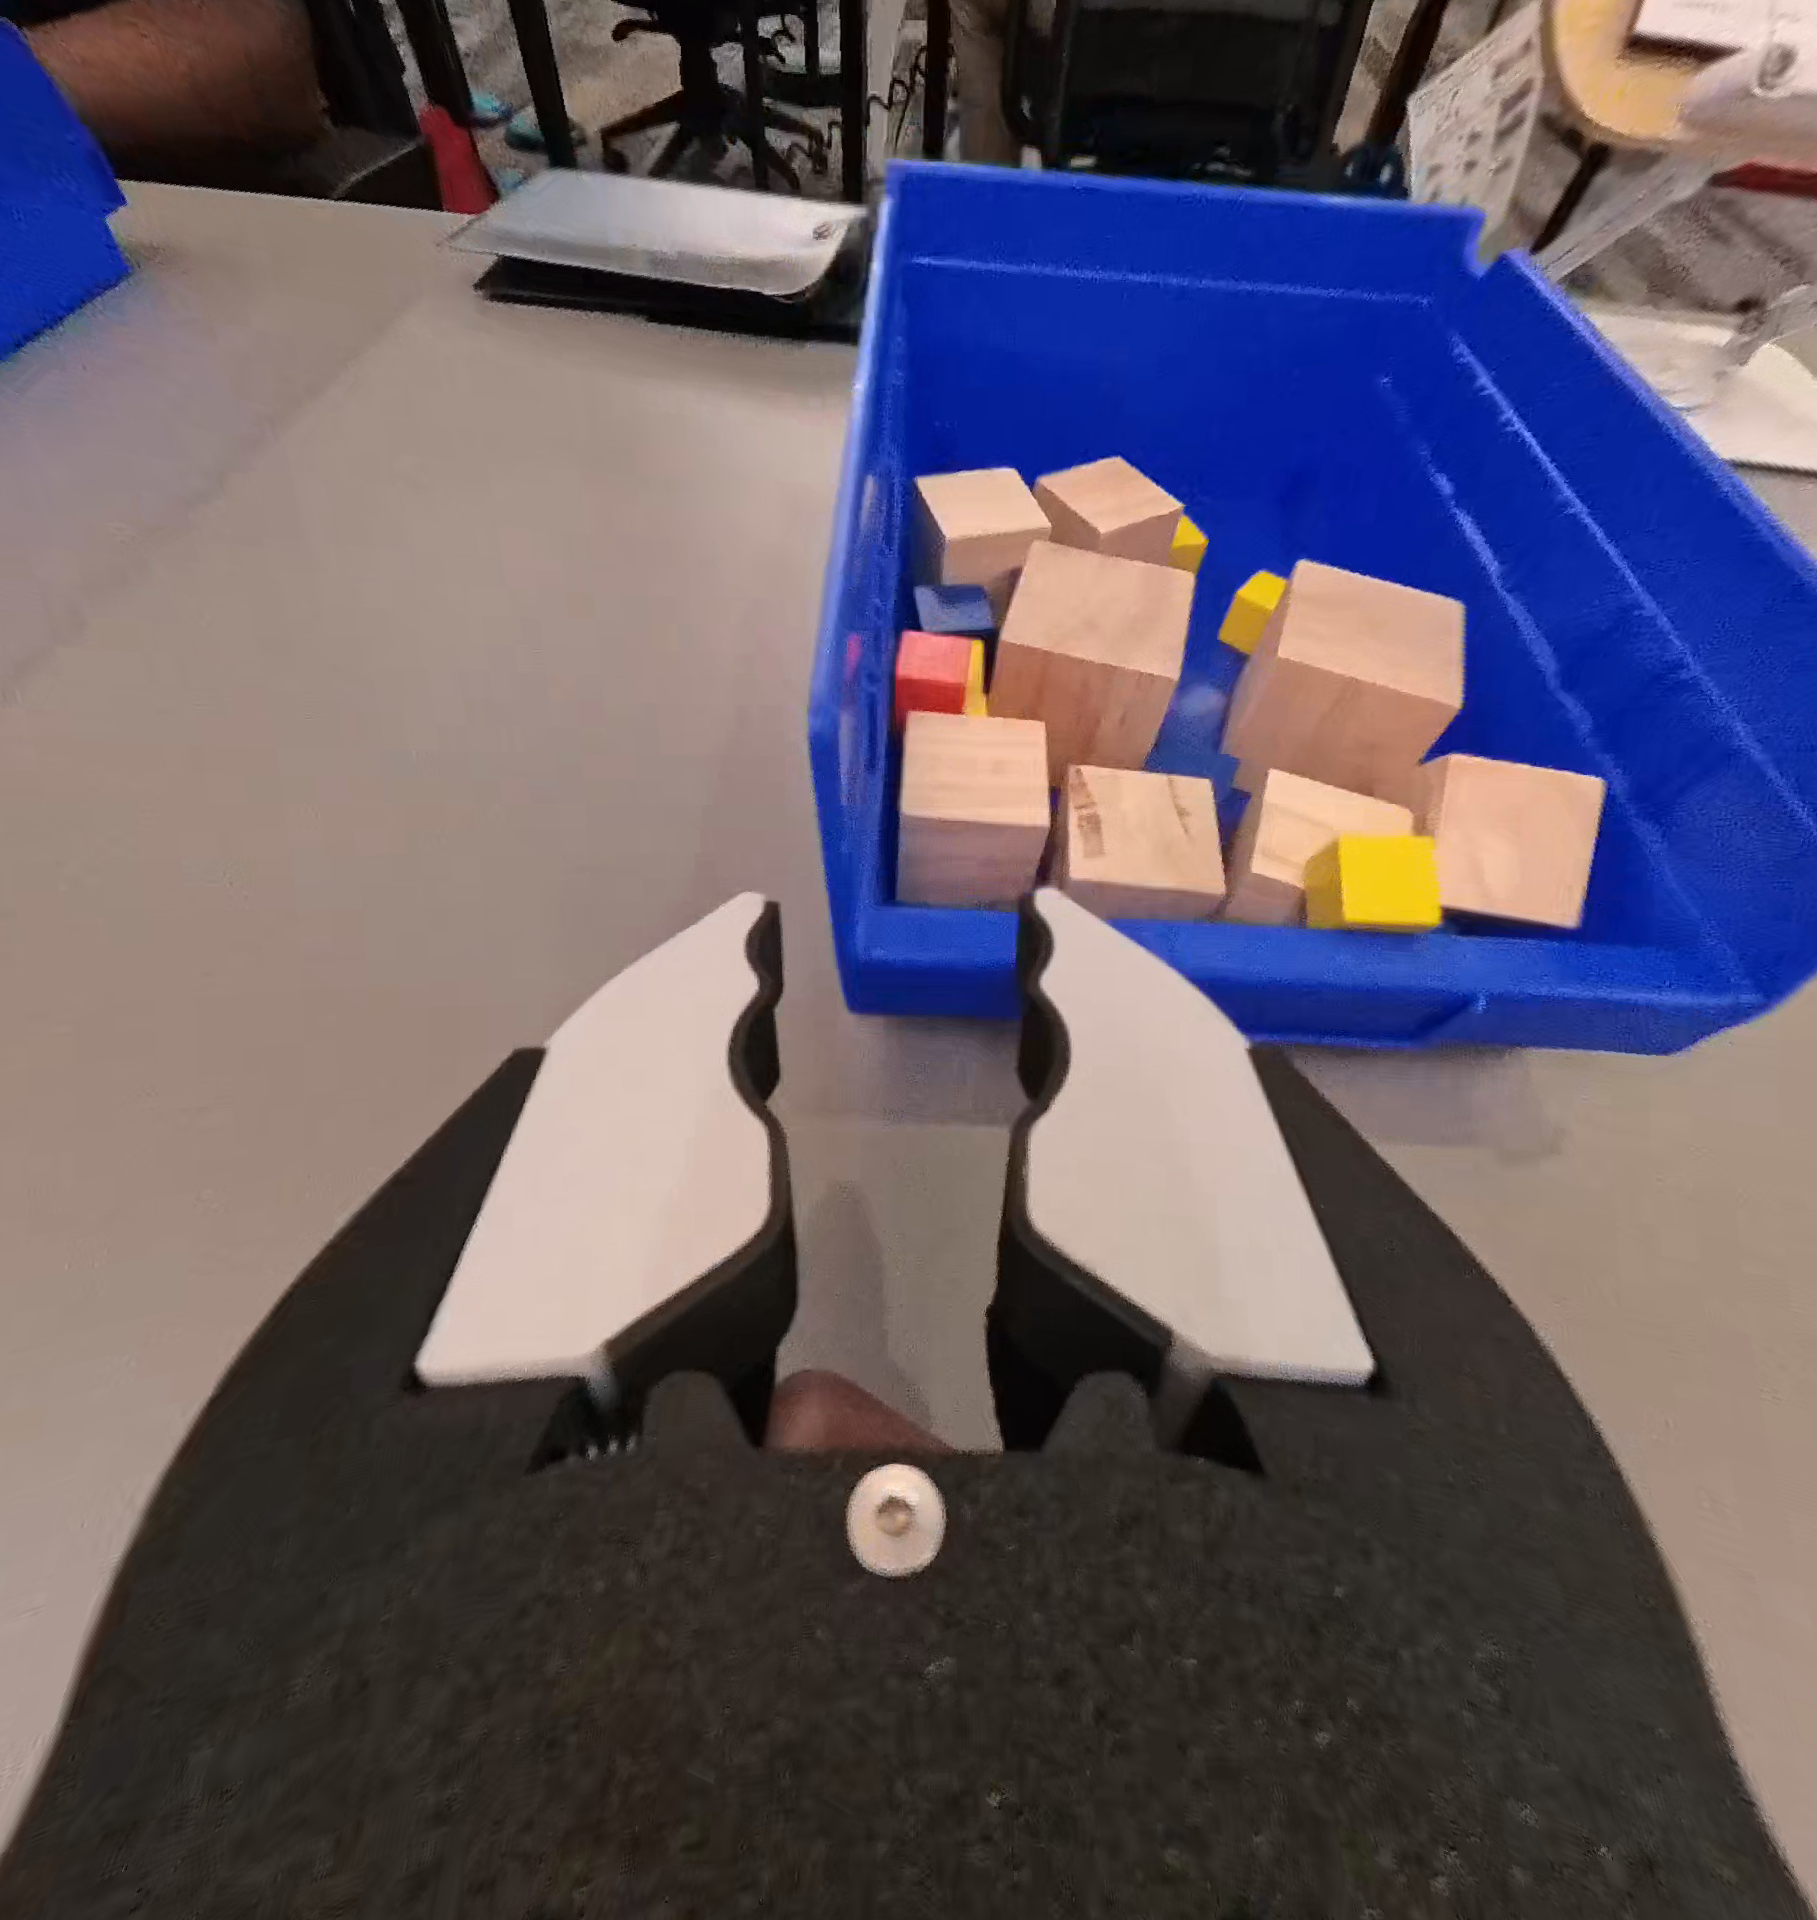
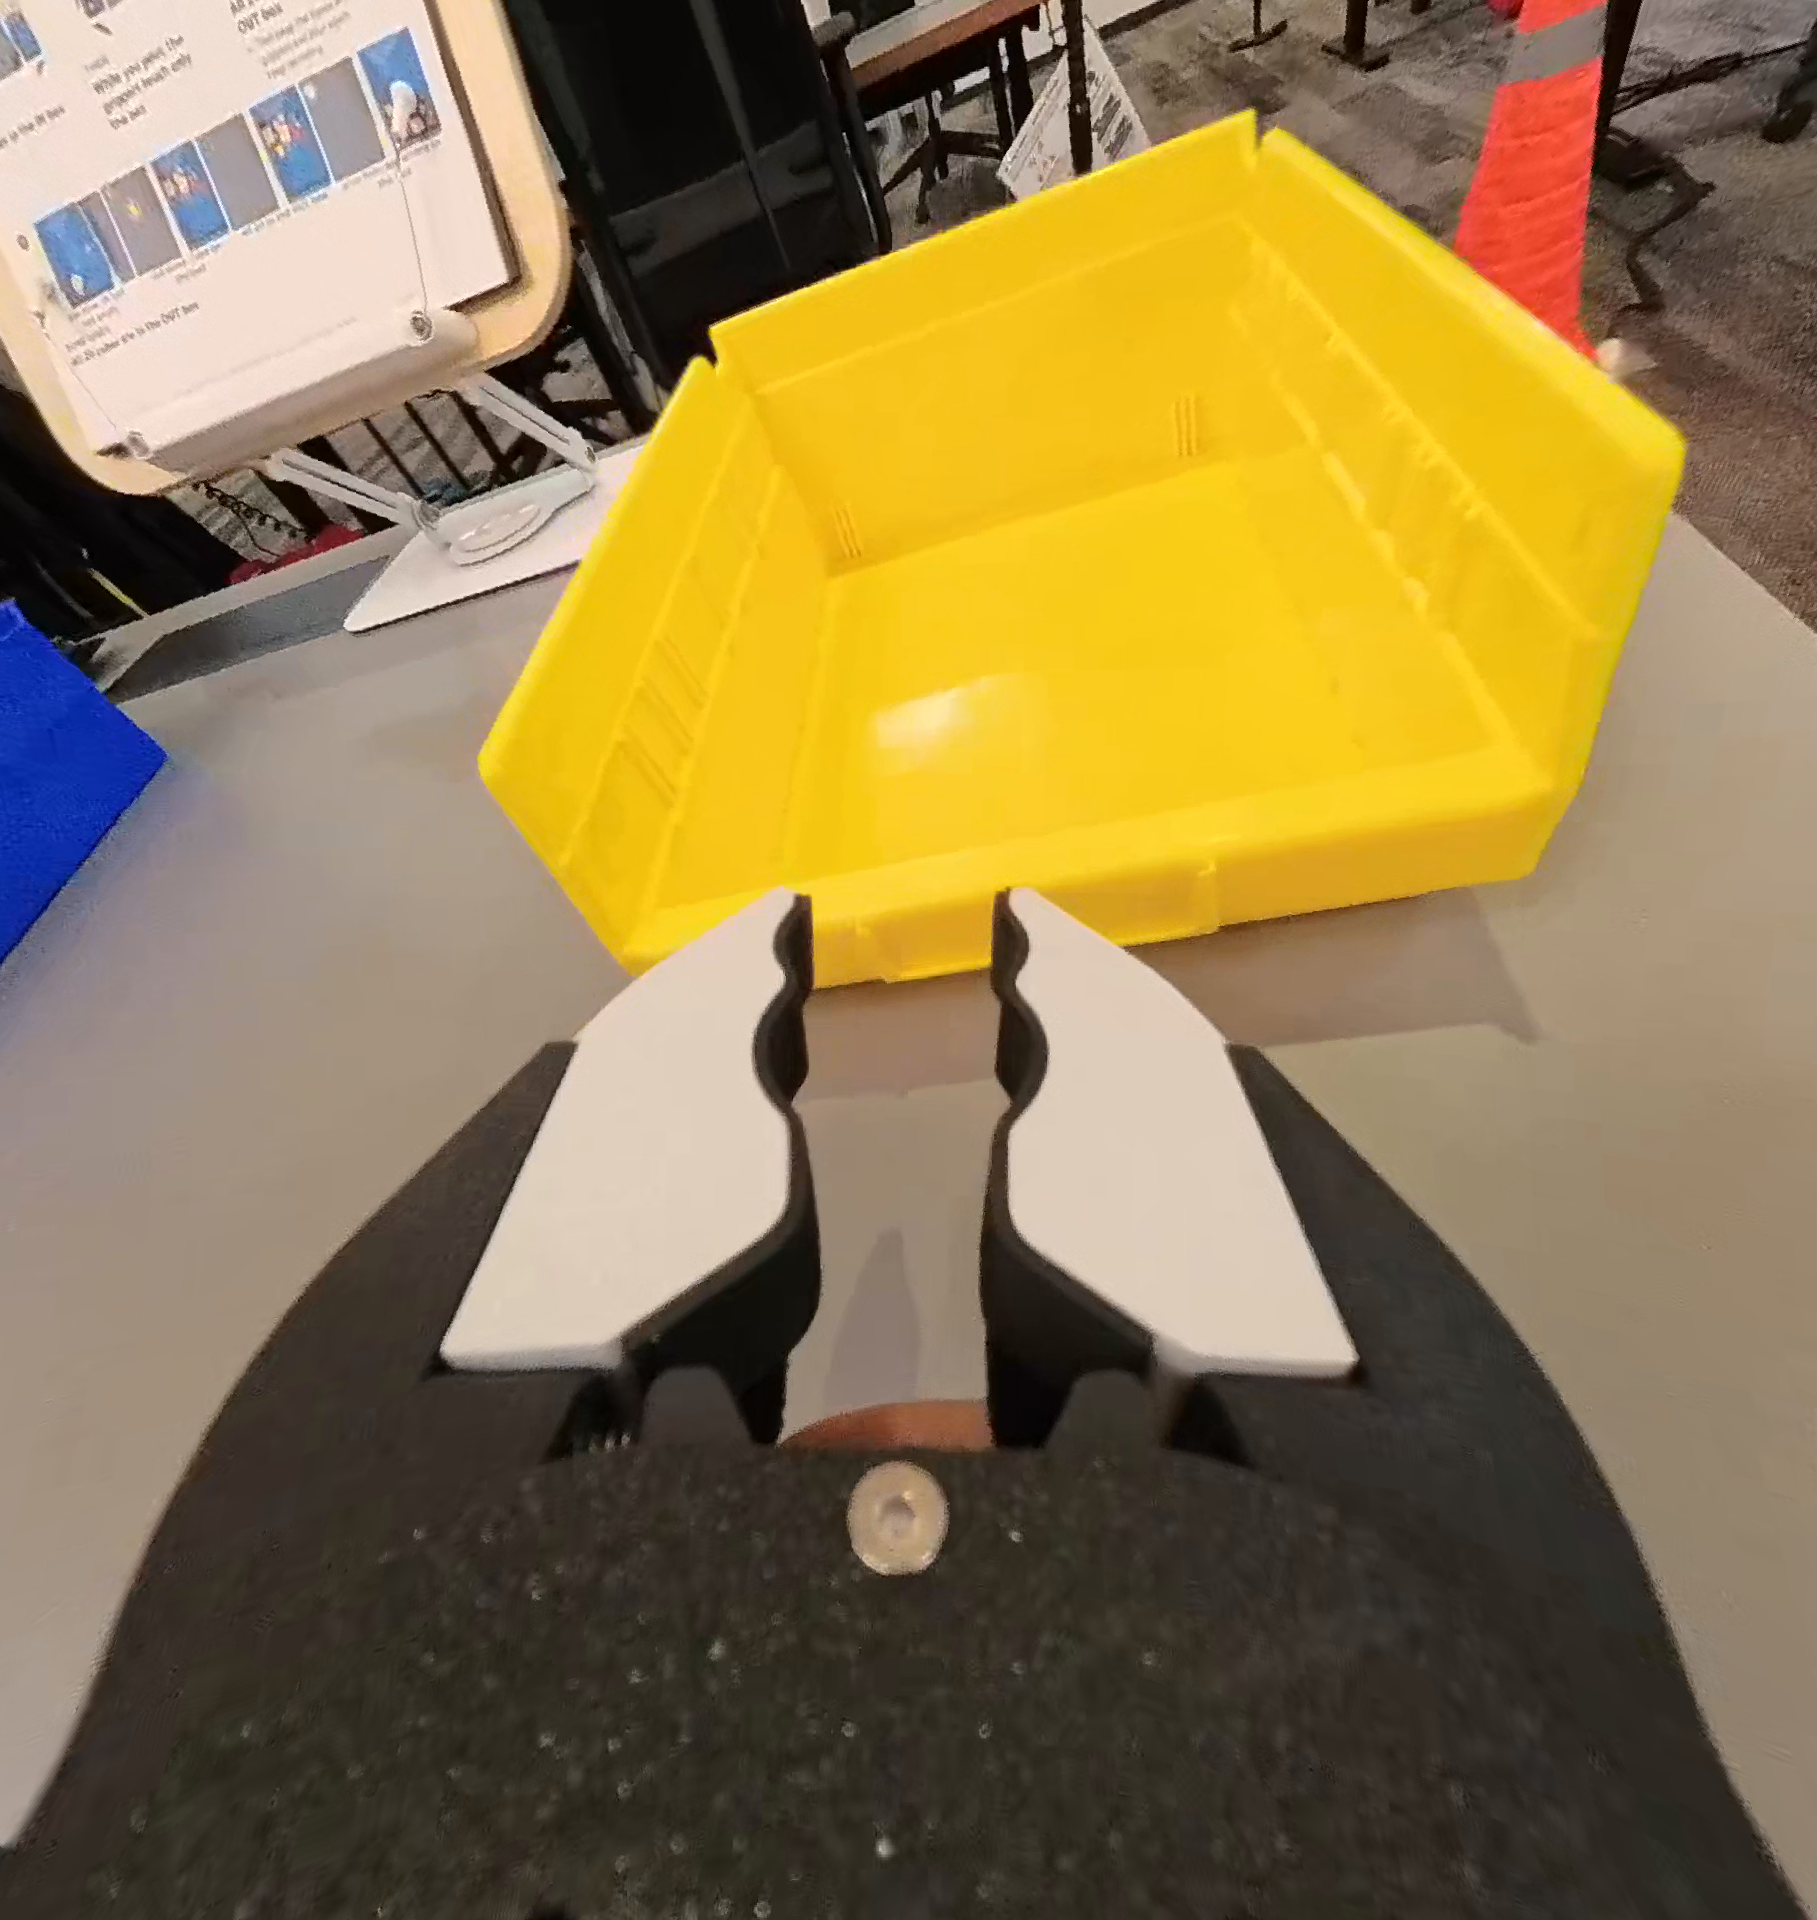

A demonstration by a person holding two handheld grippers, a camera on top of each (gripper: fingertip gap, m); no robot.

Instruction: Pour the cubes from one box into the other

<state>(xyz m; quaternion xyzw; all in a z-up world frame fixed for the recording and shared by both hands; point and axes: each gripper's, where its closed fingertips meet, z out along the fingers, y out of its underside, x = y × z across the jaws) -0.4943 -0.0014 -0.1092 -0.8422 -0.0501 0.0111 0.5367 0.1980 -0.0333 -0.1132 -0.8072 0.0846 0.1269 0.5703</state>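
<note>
Table: a grey tabletop (image 1: 364,727) is seen under both grippers, and both boxes are carried on it.
Yellow box: an open yellow bin (image 2: 1091,665) is set on the table straight ahead of the right gripper; nothing is seen inside it, and its low front lip is turned toward the camera.
Blue box: a blue bin (image 1: 1299,416) is placed ahead and slightly right of the left gripper, its low front wall nearest the fingers.
Second blue bin: a corner of another blue bin (image 1: 21,208) is seen at the far left of the left wrist view.
Cubes: plain wooden cubes (image 1: 1091,655) are heaped in the near half of the blue box, with smaller yellow cubes (image 1: 1371,883) and a red cube (image 1: 930,670) mixed among them.
Left gripper: the left gripper (image 1: 899,914) is held low and level above the table, pointed at the blue box's near left corner; its jaws are parted by a moderate gap and nothing is held.
Right gripper: the right gripper (image 2: 902,909) is held level just short of the yellow box's front lip; its jaws are set narrowly apart and nothing is gripped.
Background: a traffic cone (image 2: 1538,177) and a board with printed sheets (image 2: 229,208) are seen beyond the table.
</note>
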